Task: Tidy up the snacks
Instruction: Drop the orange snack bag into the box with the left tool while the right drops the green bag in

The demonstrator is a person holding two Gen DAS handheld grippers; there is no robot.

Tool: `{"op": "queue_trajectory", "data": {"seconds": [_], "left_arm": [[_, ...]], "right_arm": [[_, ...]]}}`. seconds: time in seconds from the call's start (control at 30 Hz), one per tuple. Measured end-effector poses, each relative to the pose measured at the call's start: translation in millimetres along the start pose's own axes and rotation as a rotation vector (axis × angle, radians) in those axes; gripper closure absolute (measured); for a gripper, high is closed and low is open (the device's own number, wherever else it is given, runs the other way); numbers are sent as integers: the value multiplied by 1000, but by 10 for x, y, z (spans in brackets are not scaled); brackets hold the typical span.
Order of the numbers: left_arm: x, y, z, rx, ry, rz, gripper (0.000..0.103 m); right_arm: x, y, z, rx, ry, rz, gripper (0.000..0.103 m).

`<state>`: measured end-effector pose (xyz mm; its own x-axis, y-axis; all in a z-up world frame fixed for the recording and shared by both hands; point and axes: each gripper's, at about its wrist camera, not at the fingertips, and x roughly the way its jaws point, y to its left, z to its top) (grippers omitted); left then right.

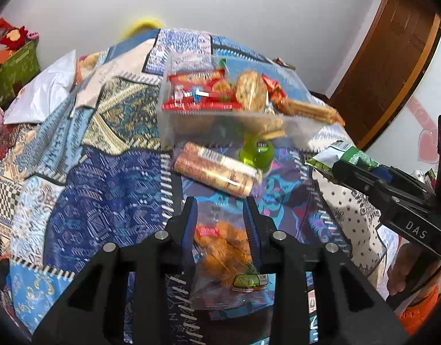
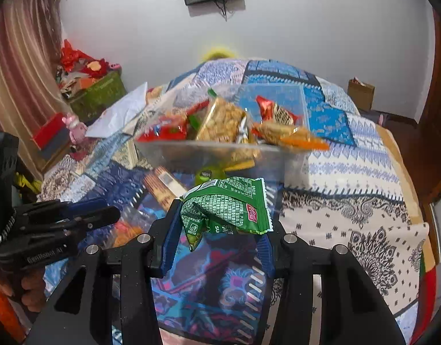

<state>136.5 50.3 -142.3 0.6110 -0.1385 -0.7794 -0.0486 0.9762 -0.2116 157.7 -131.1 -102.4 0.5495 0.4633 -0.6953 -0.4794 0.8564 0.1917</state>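
A clear plastic box full of snack packets stands on the patchwork bedspread; it also shows in the right wrist view. My left gripper is shut on a clear bag of orange snacks, just above the cloth. My right gripper is shut on a crumpled green snack packet, held in the air in front of the box; it shows at the right in the left wrist view. A cracker roll and a green jelly cup lie before the box.
The patchwork bedspread covers the whole surface. A white bag lies at its far left. A green basket of red items stands by the curtain. A wooden door is at the right. A brown paper bag stands by the wall.
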Motion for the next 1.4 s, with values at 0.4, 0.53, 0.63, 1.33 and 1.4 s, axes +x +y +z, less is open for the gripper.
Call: {"op": "queue_trajectory", "data": {"seconds": [0.4,0.53,0.63,1.33,1.4], "left_arm": [[518,-78,-323,25,182,0,29],[569,-142,-438,63,139,39,30],[547,-218,-497,110,114,67,42],[-121,76,396,35,-136,78,49],[-110,84,523,34,-158,79,49]], "right_arm": [[-22,-37,12,21,-6,11,59],[-30,-59,-3,26,-4,13,59],[-35,-70,-5,29,-3,13,59],[-67,-99,440,32,-100,9,59],[-48,-108,523,32,-113,8,59]]}}
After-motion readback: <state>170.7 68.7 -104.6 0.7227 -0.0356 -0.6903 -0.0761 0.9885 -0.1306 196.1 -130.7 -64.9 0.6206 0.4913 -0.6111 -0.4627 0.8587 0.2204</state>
